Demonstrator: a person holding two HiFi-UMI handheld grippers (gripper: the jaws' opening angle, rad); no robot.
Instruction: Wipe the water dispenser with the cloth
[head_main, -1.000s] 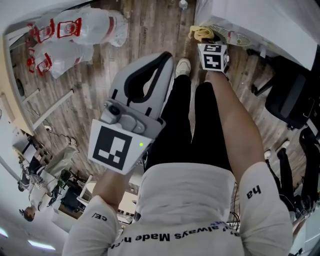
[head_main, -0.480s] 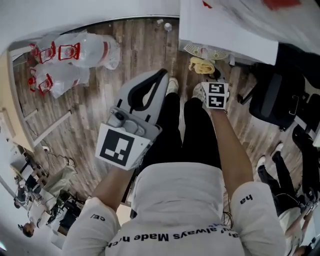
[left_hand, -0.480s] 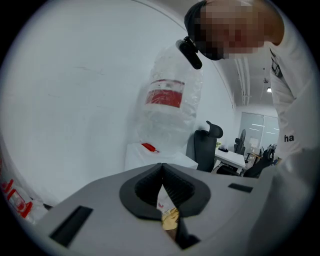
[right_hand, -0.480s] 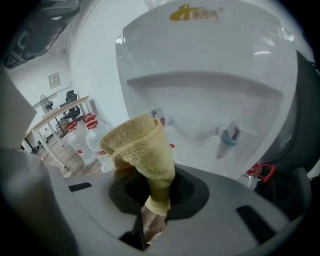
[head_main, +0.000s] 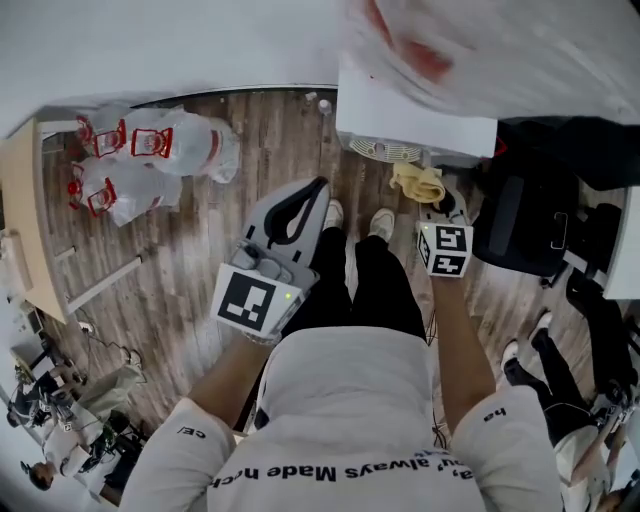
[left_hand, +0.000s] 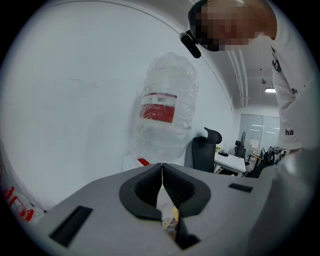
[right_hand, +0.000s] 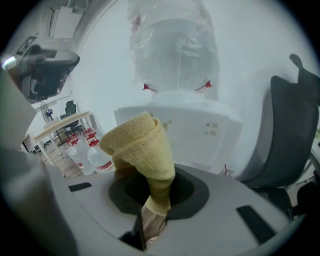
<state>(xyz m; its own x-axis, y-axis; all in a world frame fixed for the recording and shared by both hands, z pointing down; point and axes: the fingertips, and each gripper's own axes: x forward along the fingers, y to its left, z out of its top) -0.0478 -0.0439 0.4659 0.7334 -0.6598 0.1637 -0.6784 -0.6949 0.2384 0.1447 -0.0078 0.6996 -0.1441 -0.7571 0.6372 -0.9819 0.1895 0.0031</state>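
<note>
Since a second ago both grippers sit lower in the head view, and more of the water dispenser (head_main: 410, 125) shows. The right gripper (right_hand: 157, 197) clamps the yellow cloth (right_hand: 142, 145) near the dispenser's white front. The left gripper (left_hand: 161, 175) is closed, empty.

Printed upside down across the back of the white shirt (head_main: 345, 400): "always" and "Made". On the right sleeve (head_main: 510, 440), "ha". Red bottle labels (head_main: 146, 142) too small to read.

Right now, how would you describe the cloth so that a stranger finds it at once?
Start at the white water dispenser with the clear bottle on top. In front of it, the right gripper pinches a folded cloth. It is the only soft yellow thing among white and grey.
</note>
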